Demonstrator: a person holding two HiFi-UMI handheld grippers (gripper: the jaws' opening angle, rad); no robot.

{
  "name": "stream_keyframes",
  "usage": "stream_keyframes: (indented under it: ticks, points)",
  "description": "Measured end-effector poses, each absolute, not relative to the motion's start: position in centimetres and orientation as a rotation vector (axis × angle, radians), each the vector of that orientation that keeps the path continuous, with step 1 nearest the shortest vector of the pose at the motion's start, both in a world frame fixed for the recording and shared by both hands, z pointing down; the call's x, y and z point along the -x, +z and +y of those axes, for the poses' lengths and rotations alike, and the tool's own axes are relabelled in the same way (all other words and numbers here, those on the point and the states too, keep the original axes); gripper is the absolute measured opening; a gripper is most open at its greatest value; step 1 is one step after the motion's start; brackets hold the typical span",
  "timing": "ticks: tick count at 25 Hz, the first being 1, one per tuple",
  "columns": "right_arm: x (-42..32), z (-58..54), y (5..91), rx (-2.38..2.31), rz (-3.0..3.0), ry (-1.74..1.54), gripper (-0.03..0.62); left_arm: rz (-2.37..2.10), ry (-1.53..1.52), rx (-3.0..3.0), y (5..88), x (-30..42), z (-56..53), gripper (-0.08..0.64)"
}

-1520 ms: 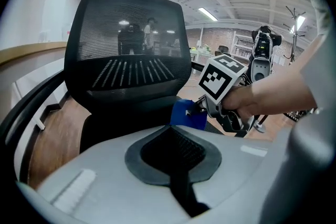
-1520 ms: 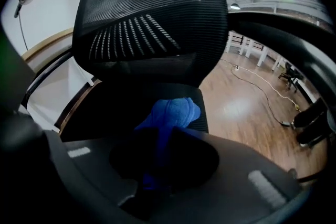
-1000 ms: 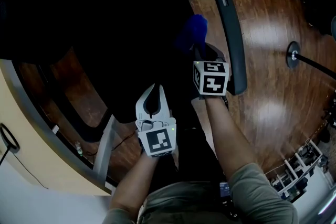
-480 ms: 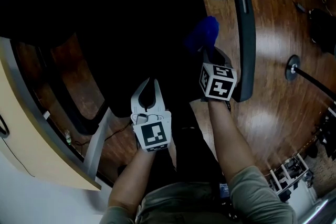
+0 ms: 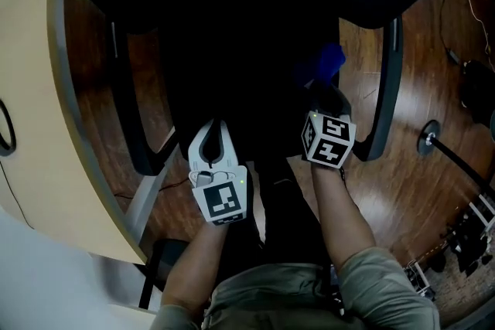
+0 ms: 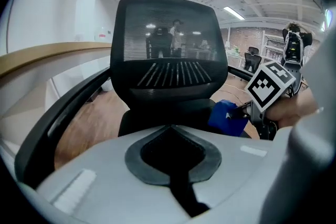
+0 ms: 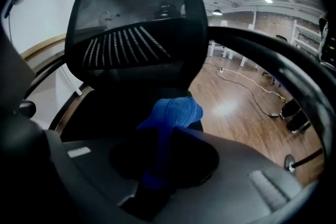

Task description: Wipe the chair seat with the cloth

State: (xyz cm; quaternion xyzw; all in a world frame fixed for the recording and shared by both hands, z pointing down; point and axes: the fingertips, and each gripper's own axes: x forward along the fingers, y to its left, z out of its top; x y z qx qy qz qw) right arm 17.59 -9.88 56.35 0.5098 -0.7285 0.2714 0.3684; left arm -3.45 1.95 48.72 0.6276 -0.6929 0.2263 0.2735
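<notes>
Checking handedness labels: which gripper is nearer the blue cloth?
Right. The right gripper is clamped on the blue cloth and holds it over the chair seat. The left gripper is shut and empty, off to the cloth's left and not touching it.

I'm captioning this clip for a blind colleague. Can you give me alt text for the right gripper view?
The right hand-held gripper pinches a blue cloth between its jaws, over a black office chair's seat. The mesh backrest fills the view ahead; an armrest curves past on the right, above wood floor.
</notes>
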Motion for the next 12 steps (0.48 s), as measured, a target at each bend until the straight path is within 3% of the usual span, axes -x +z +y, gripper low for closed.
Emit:
stream_keyframes:
  ticks: [12]
  points:
    - [3.8,-2.4,50.9,-0.797,-2.23,0.527,0.078,-1.946,0.518,-1.604,45.2,10.3,8.0,0.005]
